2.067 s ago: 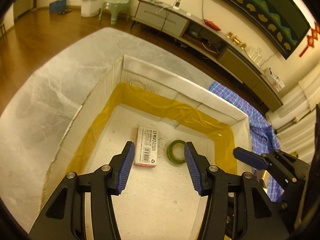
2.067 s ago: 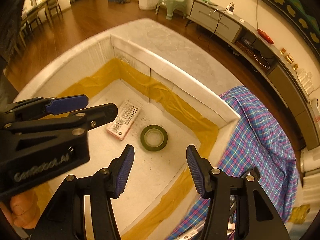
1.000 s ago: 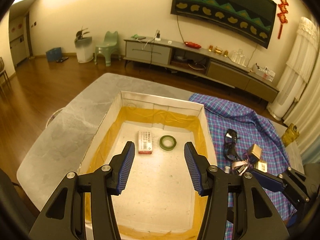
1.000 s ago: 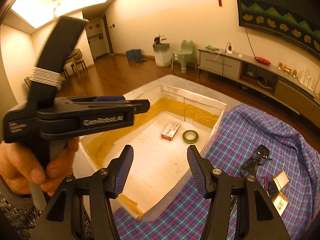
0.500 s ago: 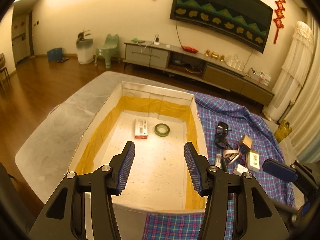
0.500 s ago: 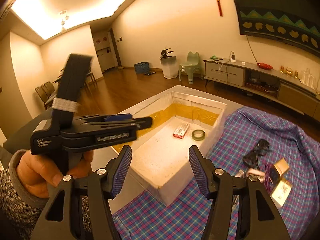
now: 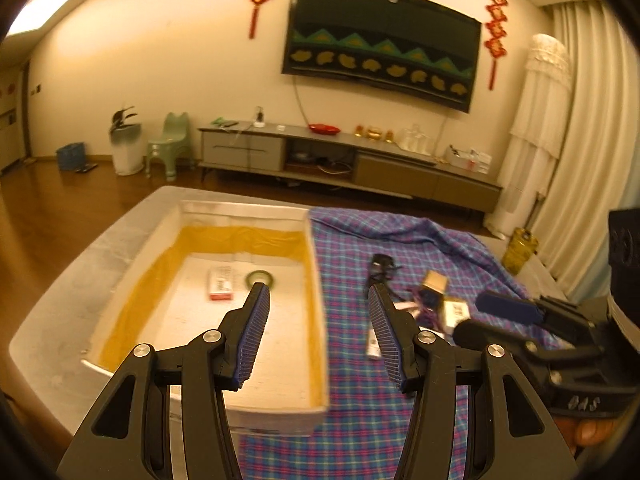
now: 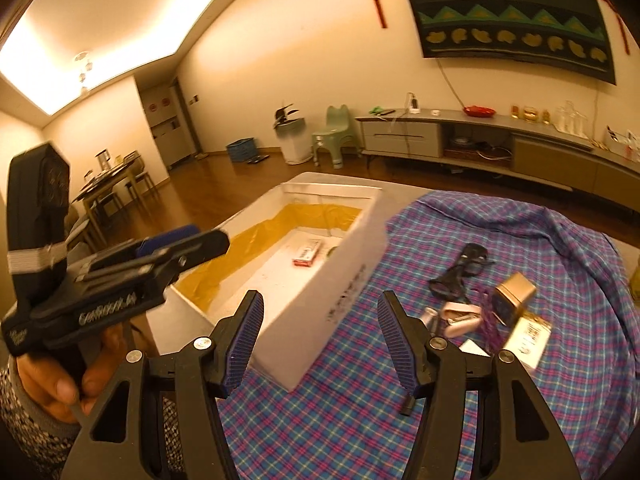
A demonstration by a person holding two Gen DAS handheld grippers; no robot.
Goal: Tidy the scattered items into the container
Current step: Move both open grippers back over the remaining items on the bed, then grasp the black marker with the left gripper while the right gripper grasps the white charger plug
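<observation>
A white box (image 7: pixel 308 248) lined with yellow tape holds a red and white packet (image 7: pixel 220 286) and a green tape roll (image 7: pixel 261 278); the box also shows in the right wrist view (image 8: pixel 340 280). Scattered on the plaid cloth to its right lie black glasses (image 8: pixel 460 272), a gold box (image 8: pixel 514 292), a white card (image 8: pixel 530 334), a purple cord (image 8: pixel 486 312) and pale small items (image 8: pixel 458 314). My left gripper (image 7: pixel 318 336) is open and empty, high above the box's near right wall. My right gripper (image 8: pixel 320 340) is open and empty, above the cloth near the box corner.
The blue and purple plaid cloth (image 7: pixel 352 420) covers the right half of the grey marble table (image 7: pixel 60 308). A yellow object (image 7: pixel 520 250) stands at the table's far right. A TV cabinet (image 7: pixel 348 160), green stool and bin stand across the wooden floor.
Both grippers have pulled up and back out of the box, and have drifted right toward the cloth. The packet and tape roll stay in the box. Both grippers stay open.
</observation>
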